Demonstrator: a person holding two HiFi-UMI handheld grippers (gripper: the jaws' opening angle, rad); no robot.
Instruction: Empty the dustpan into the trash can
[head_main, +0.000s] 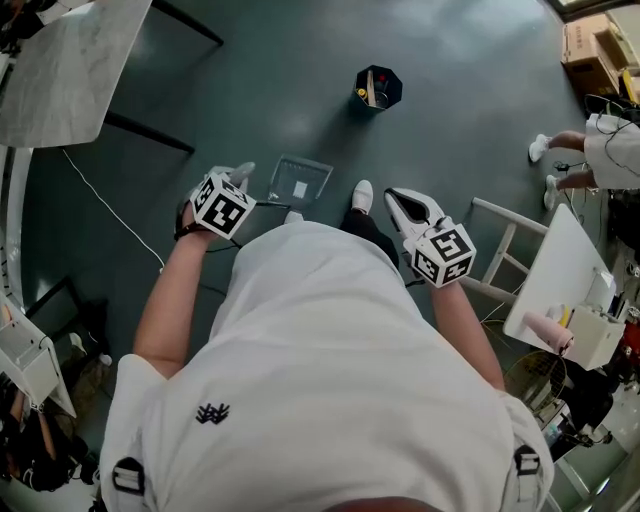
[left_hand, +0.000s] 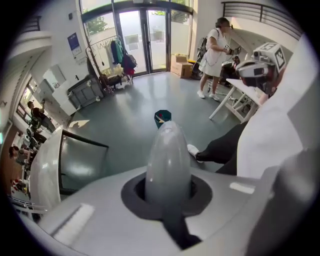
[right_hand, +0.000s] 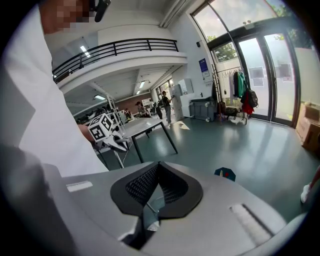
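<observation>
A grey dustpan (head_main: 300, 180) with a white scrap in it hangs low in front of me, just right of my left gripper (head_main: 240, 175). In the left gripper view, the dustpan's rounded grey handle (left_hand: 167, 150) stands up through the jaw opening of the left gripper (left_hand: 167, 185), which is shut on it. The dark trash can (head_main: 378, 87) stands on the floor further ahead, a little to the right; it is also the trash can (left_hand: 162, 118) beyond the handle and the trash can (right_hand: 225, 173) in the right gripper view. My right gripper (head_main: 405, 203) (right_hand: 157, 172) is held at my right side, jaws together, nothing in them.
A marble-topped table (head_main: 60, 70) stands at the far left, with a thin cable (head_main: 100, 200) on the floor beside it. At the right are a white stool frame (head_main: 500, 250), a white table (head_main: 560, 280), another person (head_main: 600, 150) and cardboard boxes (head_main: 590, 40).
</observation>
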